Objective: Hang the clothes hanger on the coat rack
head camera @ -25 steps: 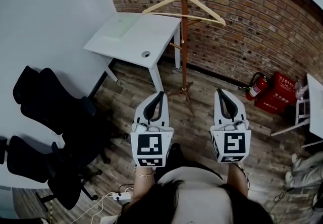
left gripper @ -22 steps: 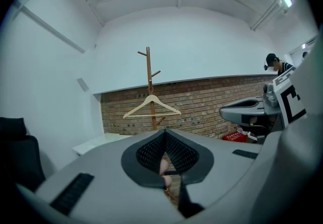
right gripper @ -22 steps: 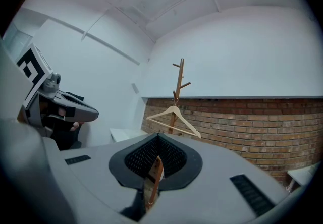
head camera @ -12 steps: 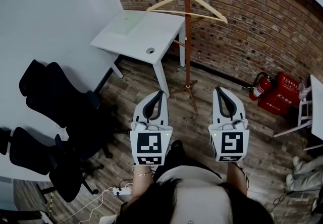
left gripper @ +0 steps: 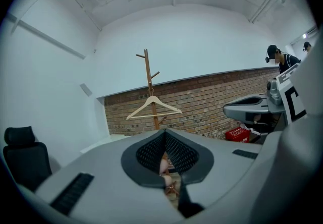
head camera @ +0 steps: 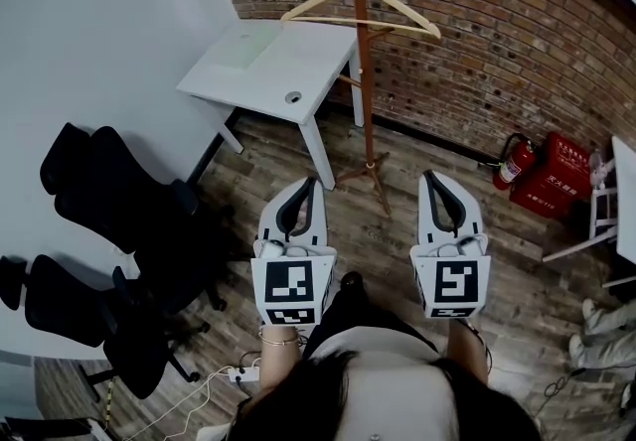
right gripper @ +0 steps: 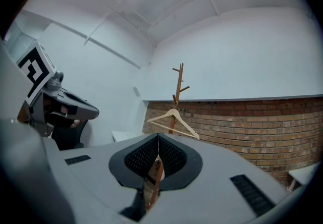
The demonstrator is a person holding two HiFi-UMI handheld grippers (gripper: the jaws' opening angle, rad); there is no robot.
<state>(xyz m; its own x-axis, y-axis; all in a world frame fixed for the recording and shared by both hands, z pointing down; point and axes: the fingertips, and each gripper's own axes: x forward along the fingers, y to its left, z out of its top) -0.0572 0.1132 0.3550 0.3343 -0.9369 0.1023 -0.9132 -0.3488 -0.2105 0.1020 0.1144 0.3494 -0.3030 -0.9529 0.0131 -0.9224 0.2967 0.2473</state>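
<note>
A pale wooden clothes hanger (head camera: 360, 4) hangs by its hook on a peg of the brown wooden coat rack (head camera: 364, 81), which stands before the brick wall. It shows too in the left gripper view as the hanger (left gripper: 153, 107) on the rack (left gripper: 149, 87), and in the right gripper view as the hanger (right gripper: 173, 119) on the rack (right gripper: 176, 97). My left gripper (head camera: 301, 194) and right gripper (head camera: 440, 188) are held side by side, well short of the rack, both shut and empty, pointing toward it.
A white desk (head camera: 268, 67) stands left of the rack. Black office chairs (head camera: 109, 220) crowd the left. A red fire extinguisher (head camera: 512, 166) and red box (head camera: 552, 176) sit by the wall at right. A white table leg frame (head camera: 586, 230) is far right. Other people (left gripper: 280, 59) stand at right.
The view has shifted a little; the rack and hanger sit slightly lower-left in the picture. Both grippers stay shut and side by side. The hanger stays on its peg.
</note>
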